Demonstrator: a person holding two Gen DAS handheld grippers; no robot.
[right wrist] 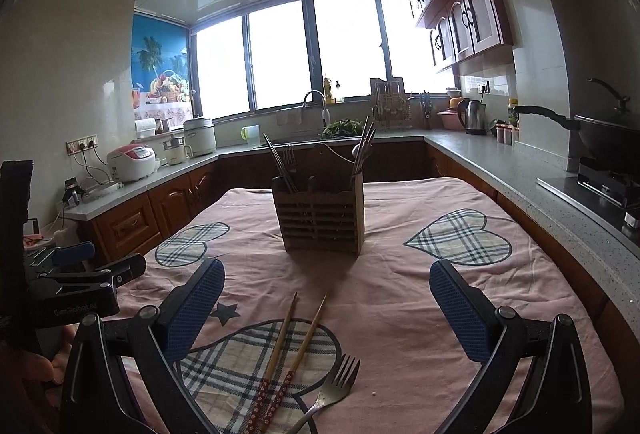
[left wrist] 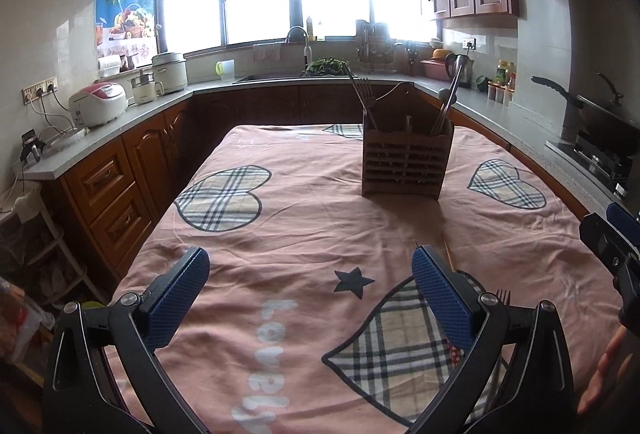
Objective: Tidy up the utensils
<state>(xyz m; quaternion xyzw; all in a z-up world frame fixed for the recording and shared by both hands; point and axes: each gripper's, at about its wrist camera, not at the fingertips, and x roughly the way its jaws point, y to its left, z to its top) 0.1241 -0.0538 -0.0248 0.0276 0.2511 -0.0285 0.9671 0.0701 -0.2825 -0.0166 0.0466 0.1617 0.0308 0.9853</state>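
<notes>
A wooden utensil holder point(right wrist: 320, 212) is seen standing upright toward the far end of the pink tablecloth point(right wrist: 384, 298), with metal chopsticks and forks in its left compartment and spoons in its right. On the near side of the holder, well apart from it, a pair of wooden chopsticks point(right wrist: 288, 350) and a metal fork point(right wrist: 332, 390) are laid on a plaid heart patch, the fork just right of the chopsticks. Bare cloth is left between them and the holder. The right gripper point(right wrist: 326, 310) is held above these, its jaws spread wide and empty. The left gripper point(left wrist: 310, 298) is held left of the holder, equally spread, nothing between its pads. Counter edges run along both sides of the table.
</notes>
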